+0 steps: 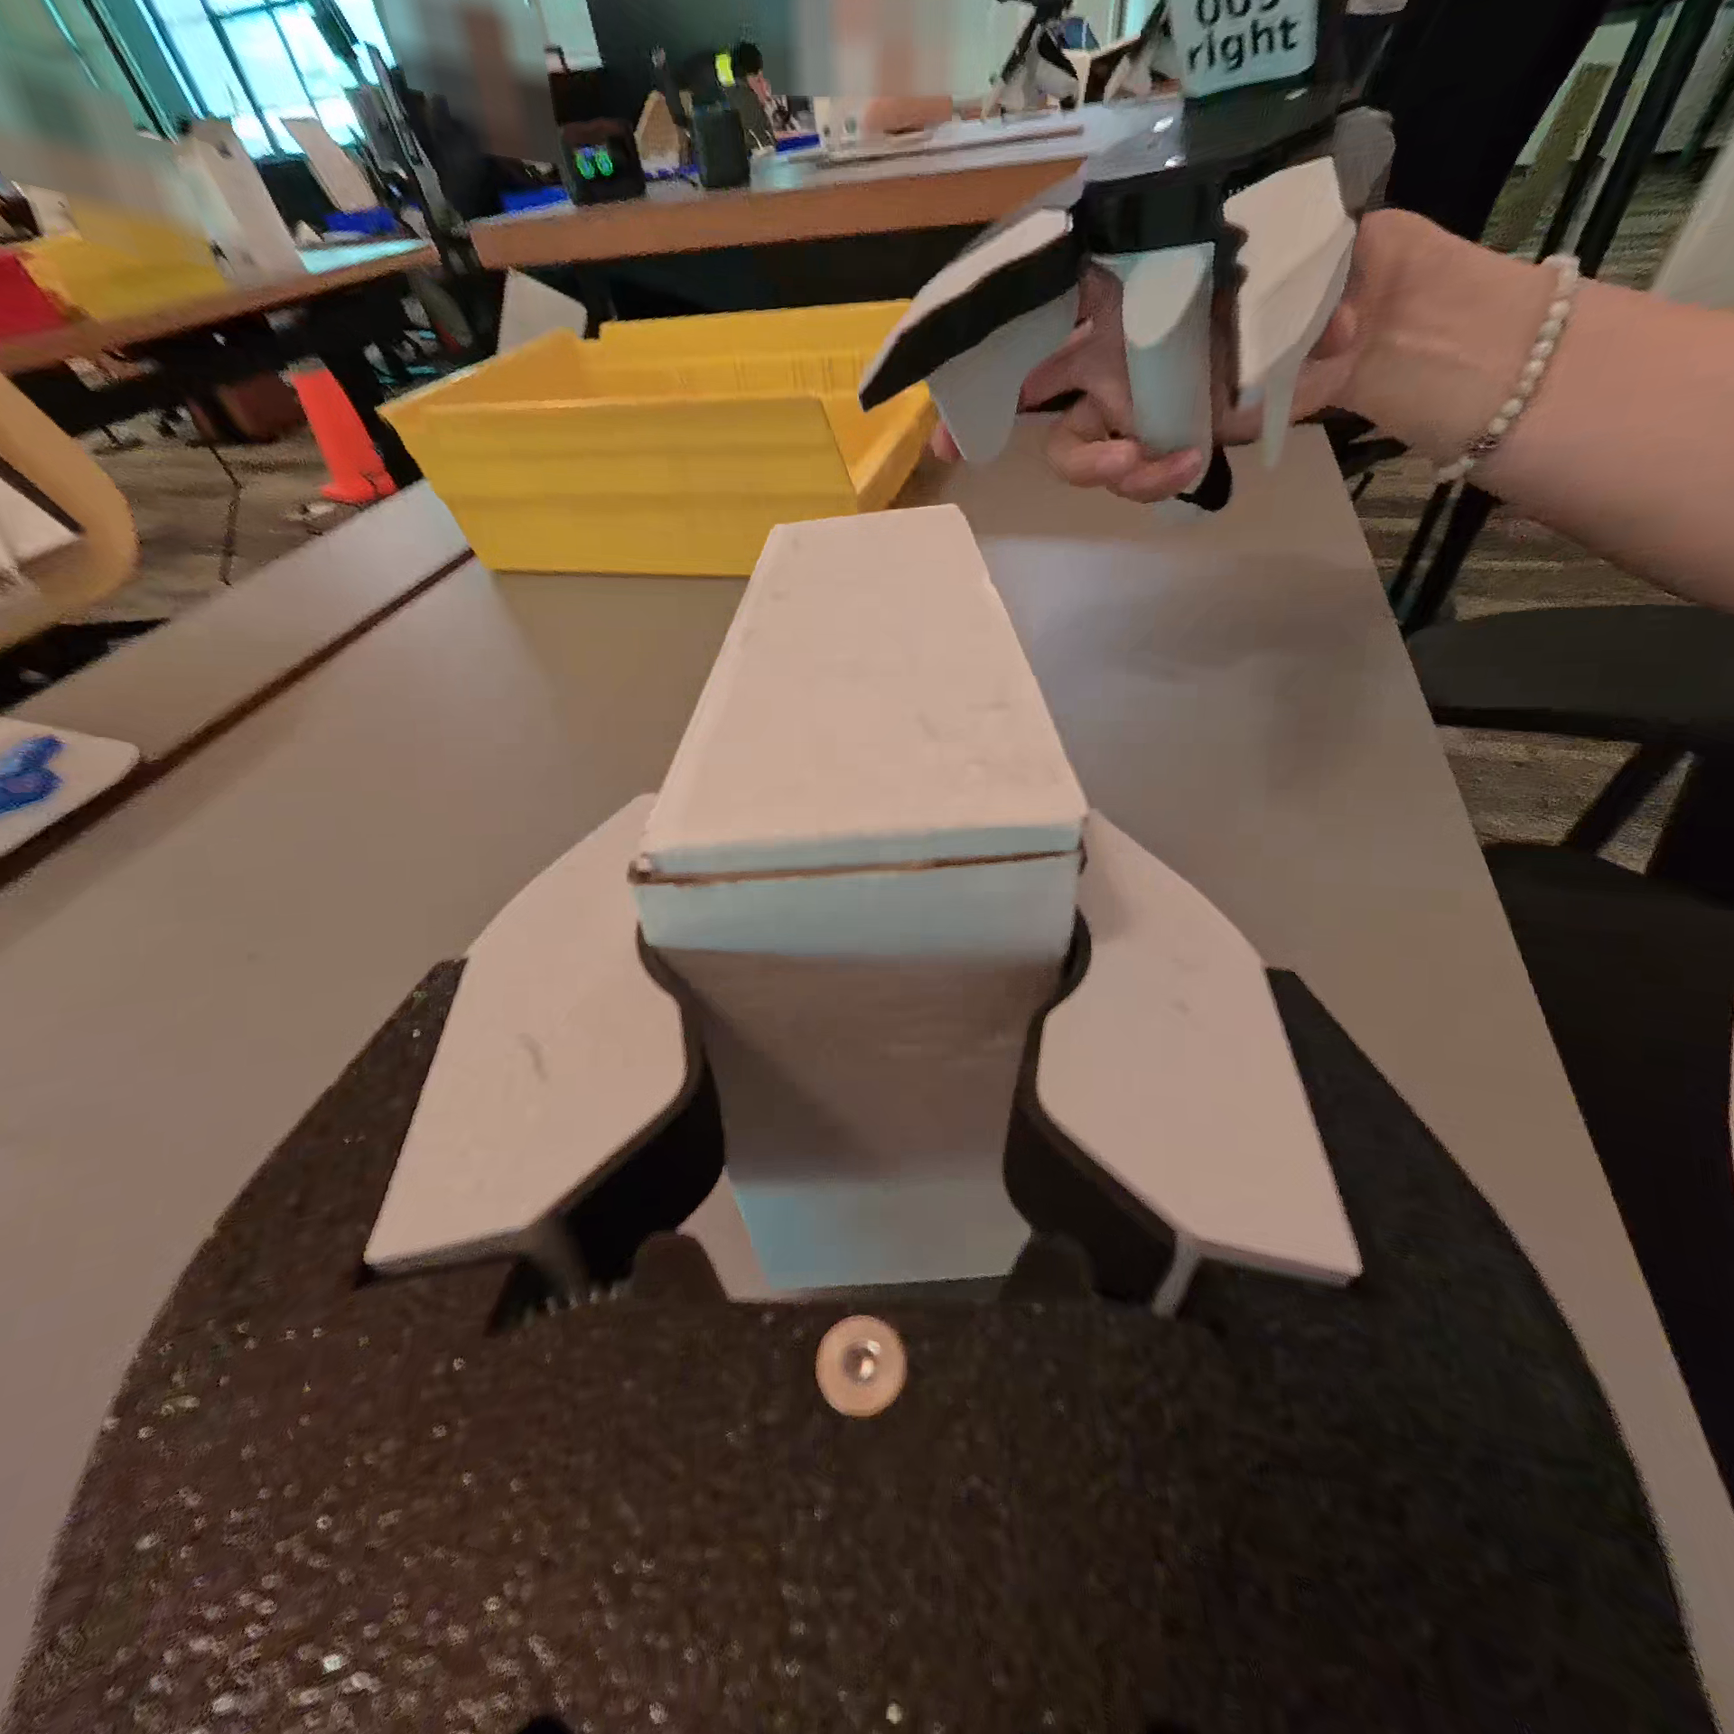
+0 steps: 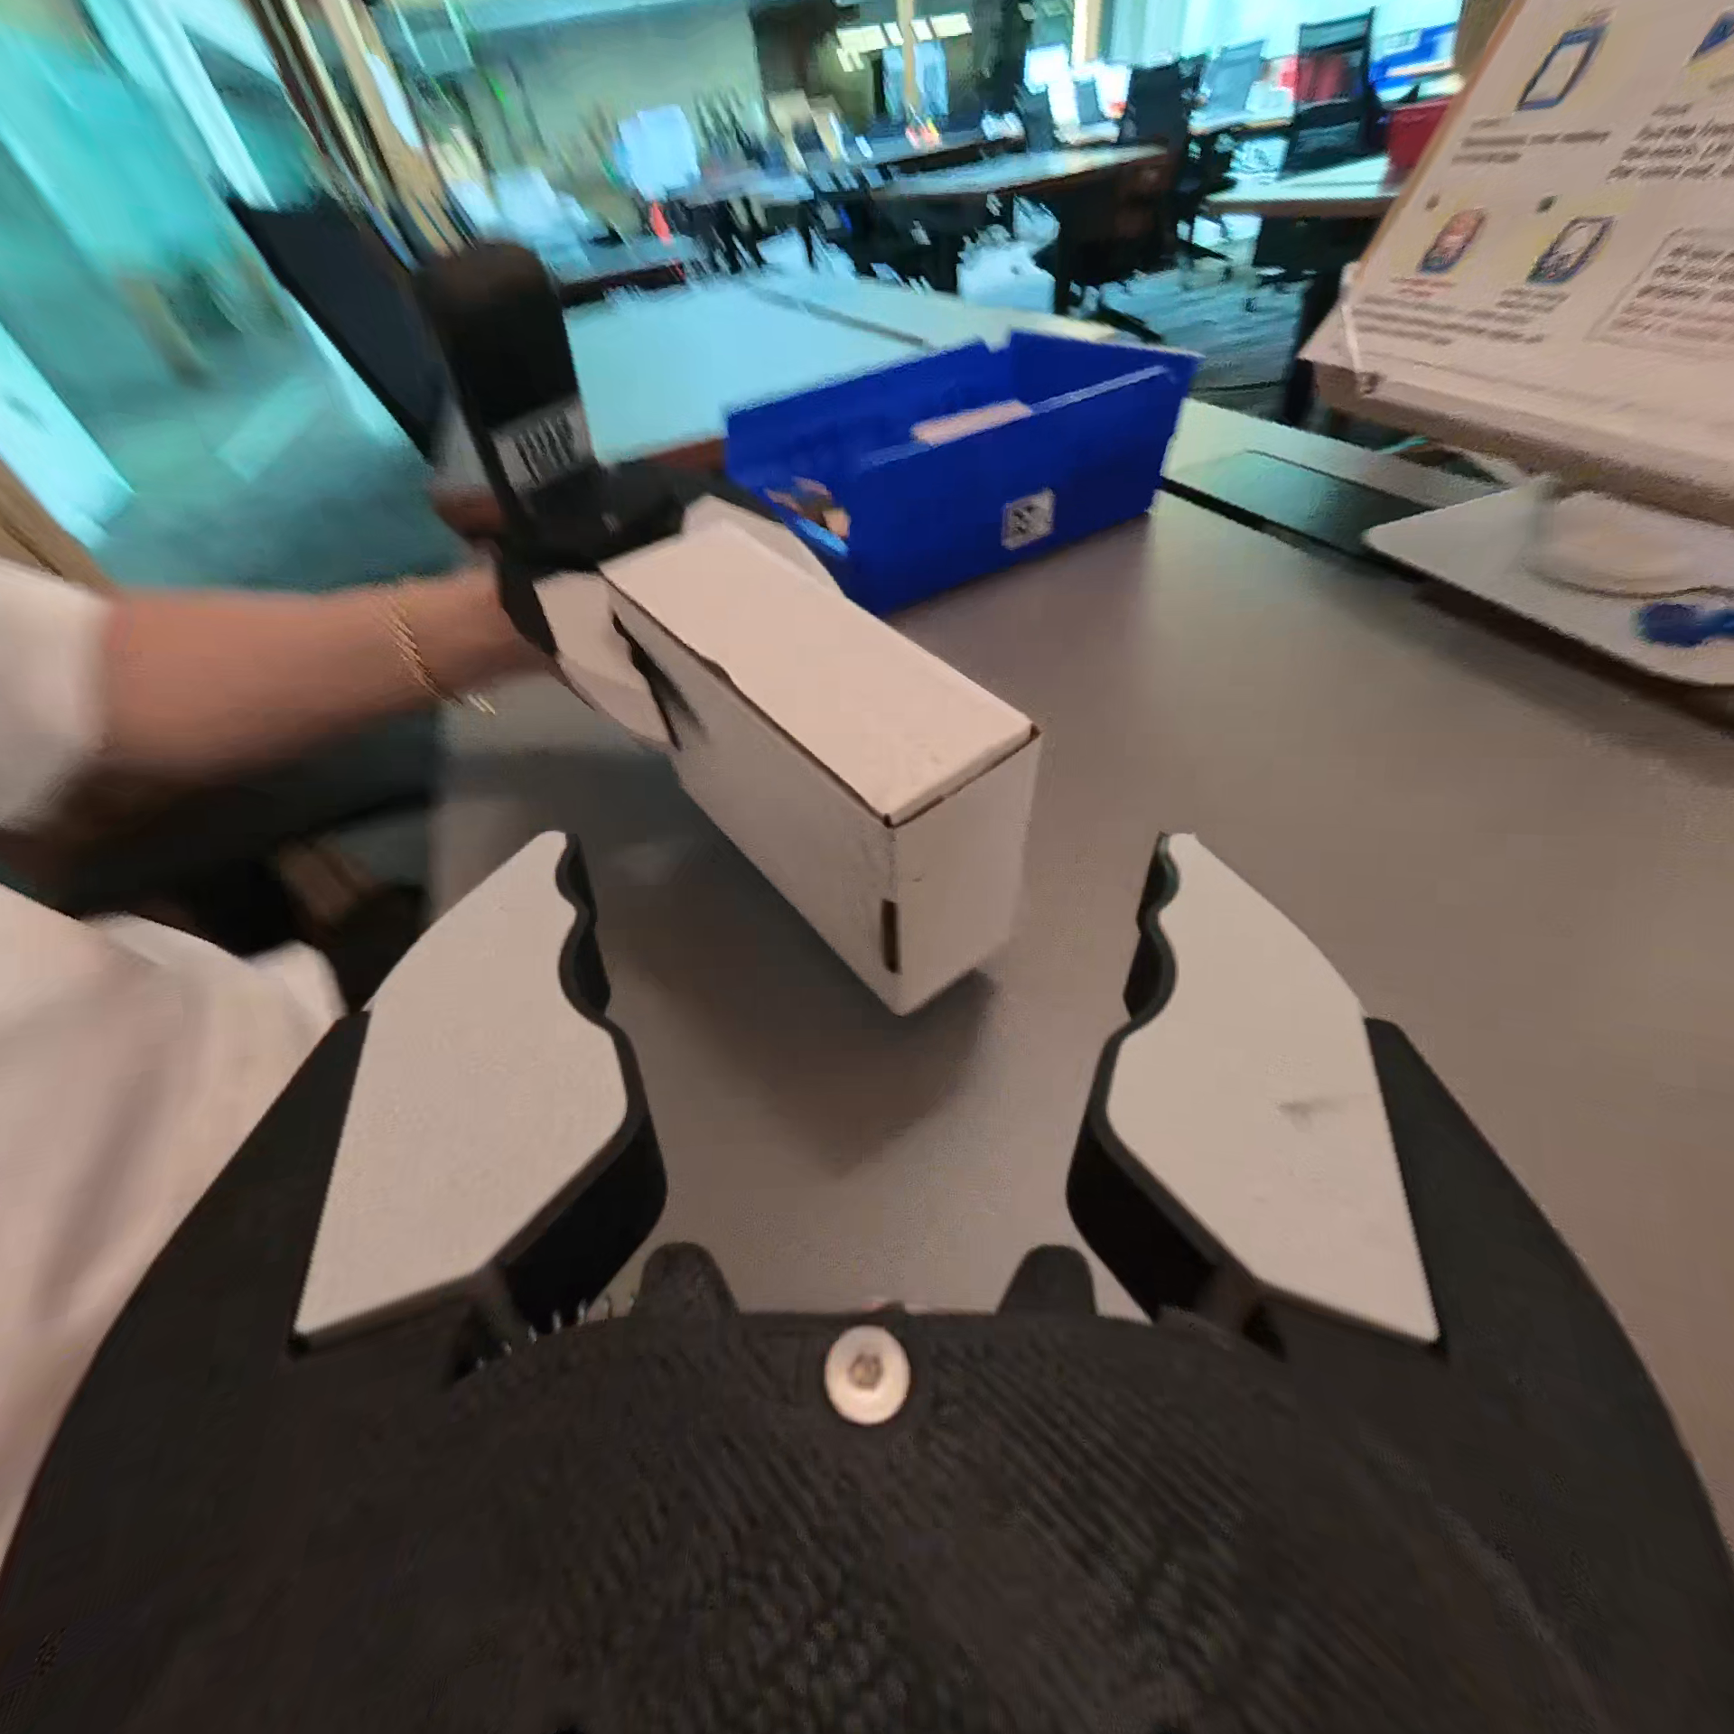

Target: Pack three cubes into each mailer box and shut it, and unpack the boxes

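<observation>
Mailer box (image 1: 868, 751): white, lid down, one end clamped in the left tool, the far end tilted down toward the grey table (image 1: 281, 844); whether it touches there I cannot tell.
Why held so: gripped by the end, the long box swings freely, probably for carrying to a bin.
Left tool (image 1: 859, 901): fingers pressed on the box's two sides.
Right tool (image 2: 868, 948): spread wide, empty, hanging just beside the box, pointing at it.
Bins: yellow bin (image 1: 657, 450) beyond the box; blue bin (image 2: 985, 469) further along the table.
Cubes: none visible.
</observation>
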Demonstrator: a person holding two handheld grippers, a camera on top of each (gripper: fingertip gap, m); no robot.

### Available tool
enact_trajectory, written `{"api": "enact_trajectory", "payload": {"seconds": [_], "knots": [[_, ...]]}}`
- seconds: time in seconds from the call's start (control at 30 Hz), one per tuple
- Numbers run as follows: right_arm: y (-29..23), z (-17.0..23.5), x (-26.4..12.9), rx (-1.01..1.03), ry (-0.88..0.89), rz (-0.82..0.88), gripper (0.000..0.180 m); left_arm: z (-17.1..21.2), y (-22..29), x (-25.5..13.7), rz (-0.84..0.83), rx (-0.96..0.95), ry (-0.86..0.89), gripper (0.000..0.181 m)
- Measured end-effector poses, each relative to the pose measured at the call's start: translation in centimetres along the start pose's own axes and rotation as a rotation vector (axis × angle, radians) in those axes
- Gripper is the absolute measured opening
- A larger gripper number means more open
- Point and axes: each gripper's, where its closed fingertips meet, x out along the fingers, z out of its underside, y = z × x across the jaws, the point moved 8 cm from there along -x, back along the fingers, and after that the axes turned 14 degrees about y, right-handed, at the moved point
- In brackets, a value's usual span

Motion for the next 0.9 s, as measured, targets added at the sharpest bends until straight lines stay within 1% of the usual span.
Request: {"api": "enact_trajectory", "payload": {"seconds": [0.07,0.17,0.23,0.3,0.37,0.43,0.47,0.53,0.57,0.63,0.7,0.73,0.77,0.83,0.87,0.9], "knots": [[0.0,1.3,0.8,-0.108,-0.078,0.037,0.104,0.9,0.0,0.1,0.034,-0.026,-0.022,0.074],[0.1,3.0,2.3,-0.12,-0.151,0.007,0.107,1.7,0.0,0.0,0.053,-0.036,-0.044,0.074],[0.4,3.6,3.2,-0.131,-0.118,-0.019,0.106,2.1,-0.3,-0.3,0.07,-0.034,-0.097,0.074],[1.1,4.2,4.1,-0.088,-0.079,-0.046,0.106,2.5,-0.6,-0.6,0.089,-0.014,-0.156,0.074],[1.4,5.0,5.1,-0.032,-0.066,-0.1,0.111,2.7,-0.8,-0.8,0.102,-0.018,-0.175,0.074],[1.2,6.0,6.0,-0.012,-0.078,-0.16,0.11,2.8,-1.0,-0.8,0.117,-0.02,-0.189,0.074],[0.9,6.5,6.5,-0.021,-0.093,-0.188,0.109,2.9,-1.1,-0.8,0.122,-0.03,-0.195,0.074],[0.6,6.9,7.3,-0.058,-0.124,-0.213,0.099,2.9,-1.4,-0.8,0.128,-0.052,-0.204,0.074],[0.6,7.0,7.6,-0.083,-0.13,-0.204,0.097,2.9,-1.5,-0.8,0.123,-0.061,-0.214,0.075],[1.2,7.1,7.9,-0.129,-0.154,-0.126,0.076,2.9,-1.7,-0.9,0.096,-0.071,-0.247,0.076],[1.2,7.1,8.0,-0.107,-0.157,-0.123,0.075,2.7,-1.7,-1.2,0.037,-0.046,-0.29,0.079],[1.2,7.1,8.0,-0.113,-0.157,-0.118,0.075,2.3,-1.8,-1.5,-0.011,-0.029,-0.3,0.084],[1.1,7.2,8.0,-0.111,-0.157,-0.111,0.075,1.6,-1.9,-1.8,-0.056,-0.028,-0.297,0.086],[1.1,7.2,7.9,-0.117,-0.156,-0.099,0.075,-0.6,-1.7,-2.6,-0.11,-0.003,-0.273,0.087],[1.0,7.2,7.9,-0.12,-0.155,-0.097,0.075,-1.9,-1.3,-2.8,-0.141,0.041,-0.264,0.089],[1.0,7.2,7.9,-0.121,-0.155,-0.095,0.075,-3.2,-0.9,-2.8,-0.192,0.097,-0.258,0.083]]}}
